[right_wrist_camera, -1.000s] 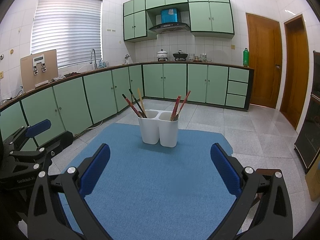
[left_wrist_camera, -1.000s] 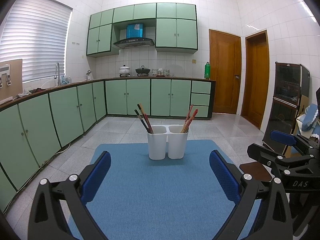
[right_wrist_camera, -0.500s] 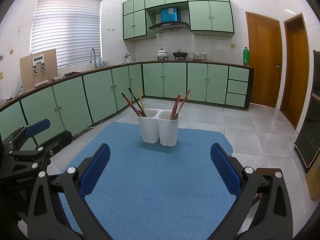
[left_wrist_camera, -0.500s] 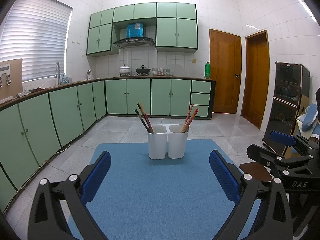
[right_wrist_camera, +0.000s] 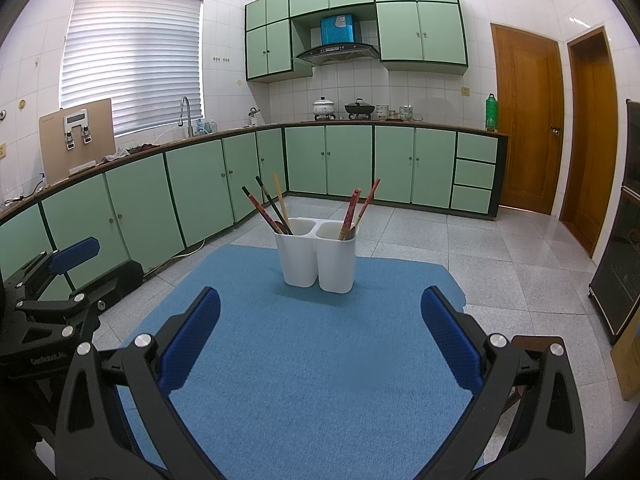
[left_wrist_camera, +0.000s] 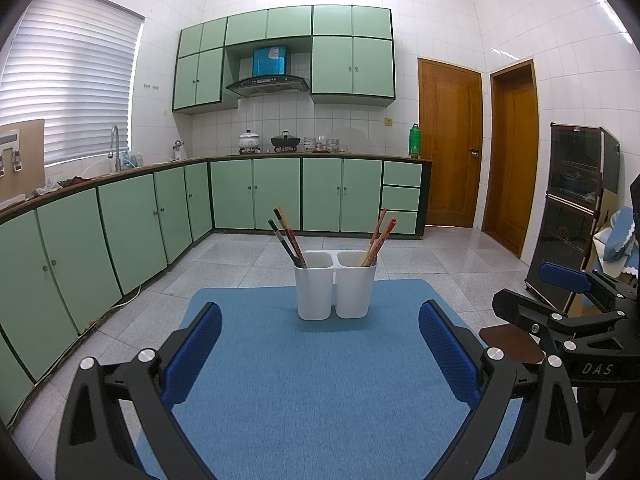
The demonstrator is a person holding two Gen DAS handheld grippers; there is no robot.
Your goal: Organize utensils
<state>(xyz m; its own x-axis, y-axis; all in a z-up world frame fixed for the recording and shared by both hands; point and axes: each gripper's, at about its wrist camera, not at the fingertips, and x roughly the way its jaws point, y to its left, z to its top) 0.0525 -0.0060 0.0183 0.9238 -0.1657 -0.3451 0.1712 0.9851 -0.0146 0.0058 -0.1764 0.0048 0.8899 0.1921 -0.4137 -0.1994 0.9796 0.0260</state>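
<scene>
While both grippers (left_wrist_camera: 320,356) (right_wrist_camera: 320,340) gape empty, the utensil holder (left_wrist_camera: 335,286) stands well ahead.

Both wrist cams sit low, looking fwd over the blue mat (left_wrist_camera: 304,380) toward the white holder (left_wrist_camera: 335,286) and the kitchen's back wall. Left cam views from the left; right cam from the right, slightly nearer the holder (right_wrist_camera: 316,256). Shared: mat, holder, cabinets (right_wrist_camera: 348,164), doors (left_wrist_camera: 448,144).
</scene>
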